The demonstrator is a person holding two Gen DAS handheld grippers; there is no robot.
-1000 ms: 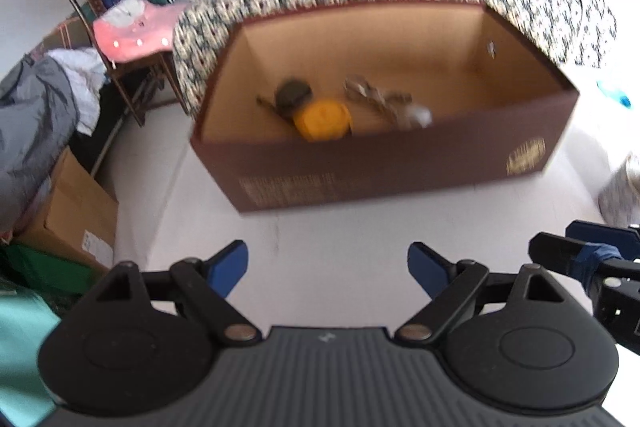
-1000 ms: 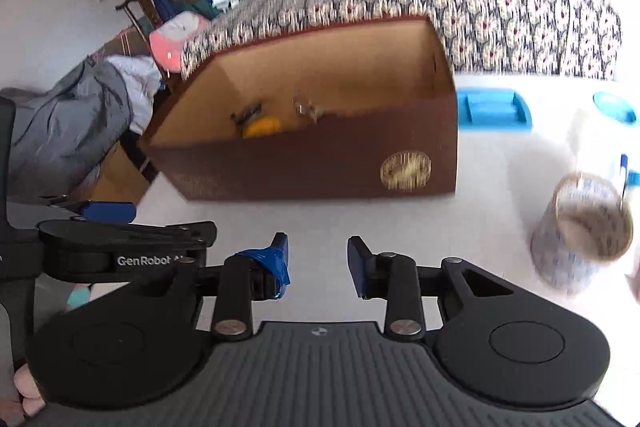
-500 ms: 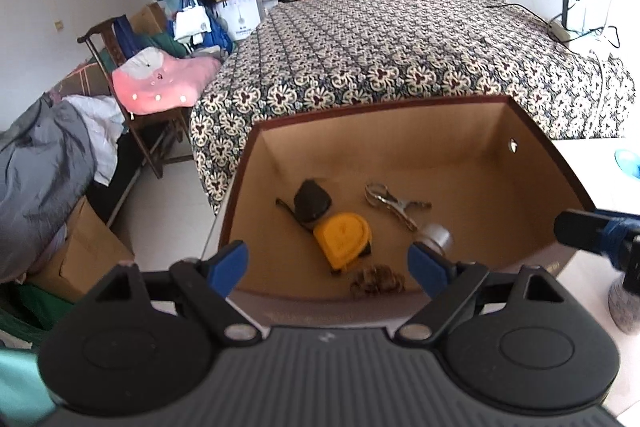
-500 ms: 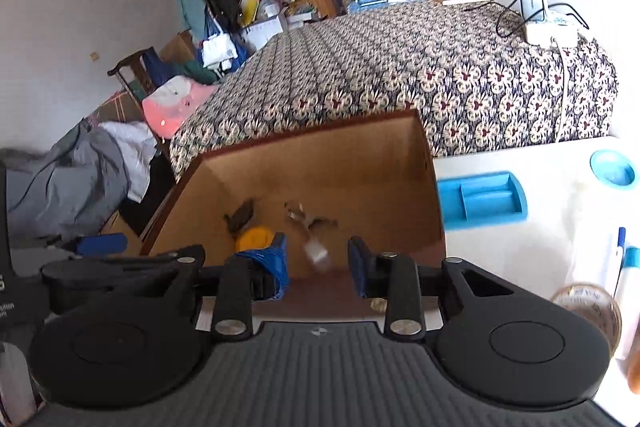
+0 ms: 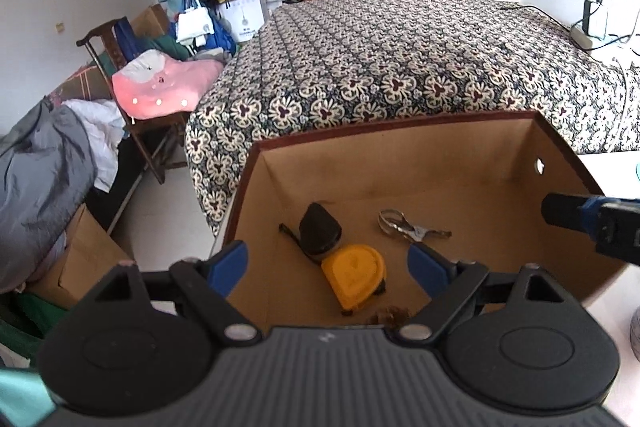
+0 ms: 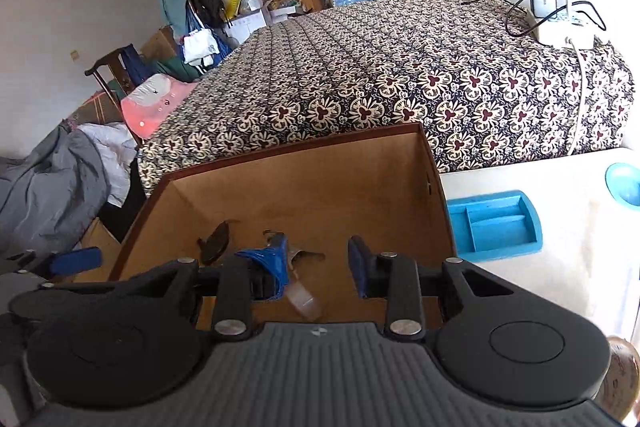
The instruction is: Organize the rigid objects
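A brown cardboard box (image 5: 400, 163) stands open under both grippers. On its floor lie a yellow tape measure (image 5: 356, 281), a black wedge-shaped item (image 5: 320, 233), metal pliers (image 5: 408, 227) and a small brown clump (image 5: 390, 317). My left gripper (image 5: 326, 265) hangs open over the box's near left part, nothing between its fingers. My right gripper (image 6: 316, 261) is also open and empty above the box (image 6: 300, 179). A small clear cylinder (image 6: 304, 301) lies in the box just below it. In the left wrist view the right gripper's tip (image 5: 592, 223) shows at the right edge.
The box sits at the left end of a white table (image 6: 580, 259), with a blue tray (image 6: 496, 223), a blue lid (image 6: 624, 183) and a woven cup (image 6: 620, 375) to its right. A patterned bed (image 5: 400, 75) lies behind. A chair (image 5: 132, 99) with clothes stands left.
Both grippers have moved forward and slightly up, from in front of the box to over its near wall. The box's floor now fills the lower view. Both jaws look as wide as before.
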